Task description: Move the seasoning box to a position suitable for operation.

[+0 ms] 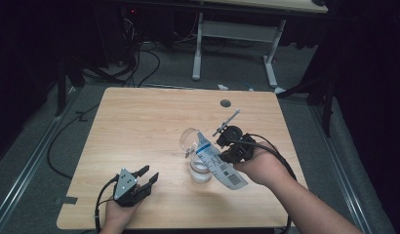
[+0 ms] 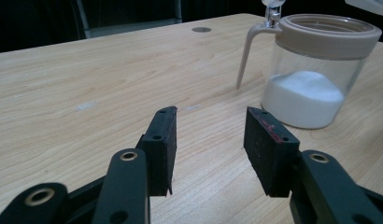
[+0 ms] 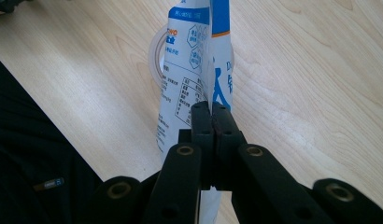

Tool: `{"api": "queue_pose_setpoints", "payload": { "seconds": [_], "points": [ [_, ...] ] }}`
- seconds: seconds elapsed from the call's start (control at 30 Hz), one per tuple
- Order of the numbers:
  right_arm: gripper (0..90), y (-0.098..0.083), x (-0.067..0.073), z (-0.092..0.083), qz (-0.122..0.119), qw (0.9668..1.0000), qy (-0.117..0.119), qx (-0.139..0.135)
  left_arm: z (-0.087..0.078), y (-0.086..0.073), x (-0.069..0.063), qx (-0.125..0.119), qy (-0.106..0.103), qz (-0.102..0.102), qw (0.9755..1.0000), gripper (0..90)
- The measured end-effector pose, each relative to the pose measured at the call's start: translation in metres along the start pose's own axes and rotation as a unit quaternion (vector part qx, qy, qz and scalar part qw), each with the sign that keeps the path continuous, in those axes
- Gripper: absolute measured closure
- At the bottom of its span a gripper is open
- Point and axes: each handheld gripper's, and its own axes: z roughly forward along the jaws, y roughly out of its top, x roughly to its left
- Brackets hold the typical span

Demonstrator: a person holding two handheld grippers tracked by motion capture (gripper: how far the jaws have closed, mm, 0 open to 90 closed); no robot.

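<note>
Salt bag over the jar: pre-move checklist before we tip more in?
1. Right gripper shut on the bag: ok.
2. Bag's top end reaches the jar mouth in the high view: ok.
3. Jar upright on the table, lid open: ok.
4. Jar has room, white powder fills the lower part: ok.
5. Left gripper open, short of the jar, not steadying it: not ok.
6. Bag's opening cut: cannot tell.
</note>
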Motion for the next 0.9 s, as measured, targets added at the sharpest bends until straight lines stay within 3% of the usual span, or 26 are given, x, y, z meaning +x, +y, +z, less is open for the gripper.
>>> {"api": "queue_pose_setpoints", "payload": {
  "seconds": [0.17, 0.43, 0.9],
  "points": [
    [89.9, -0.004, -0.004, -0.001, 0.004, 1.0000, 0.000, -0.004, 0.000, 0.000, 0.000, -0.001, -0.001, -0.002, 1.0000, 54.9],
    [90.0, -0.013, -0.016, -0.004, 0.030, 0.9995, -0.011, -0.003, 0.000, 0.001, -0.003, -0.003, -0.004, 0.001, 1.0000, 54.7],
    [89.9, -0.028, -0.046, 0.011, 0.065, 0.9975, -0.027, 0.007, -0.001, 0.000, 0.001, -0.005, -0.009, -0.018, 0.9998, 54.8]
  ]
}}
